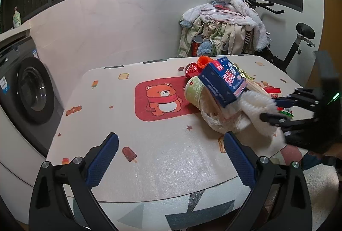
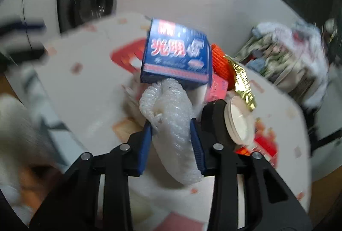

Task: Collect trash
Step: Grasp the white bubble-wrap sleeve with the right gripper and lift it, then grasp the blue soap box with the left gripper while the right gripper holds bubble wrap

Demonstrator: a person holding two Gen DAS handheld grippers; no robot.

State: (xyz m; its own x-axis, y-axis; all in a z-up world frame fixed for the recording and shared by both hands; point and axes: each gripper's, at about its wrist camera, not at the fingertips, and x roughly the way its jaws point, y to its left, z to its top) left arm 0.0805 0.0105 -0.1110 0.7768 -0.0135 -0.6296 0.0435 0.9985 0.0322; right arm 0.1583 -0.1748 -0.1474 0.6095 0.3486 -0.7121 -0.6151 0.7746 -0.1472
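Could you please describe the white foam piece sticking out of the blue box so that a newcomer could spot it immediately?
Start at the low table with the bear-print cover and find the trash heap on its right side. On top lies a blue box with red lettering; the white foam wrap spills from its open end, clamped in the right tongs. Unlike the orange net and gold wrapper beside it, it is white and bubbly.

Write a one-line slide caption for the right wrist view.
Right gripper shut on white foam wrap that runs into a blue box atop table trash.
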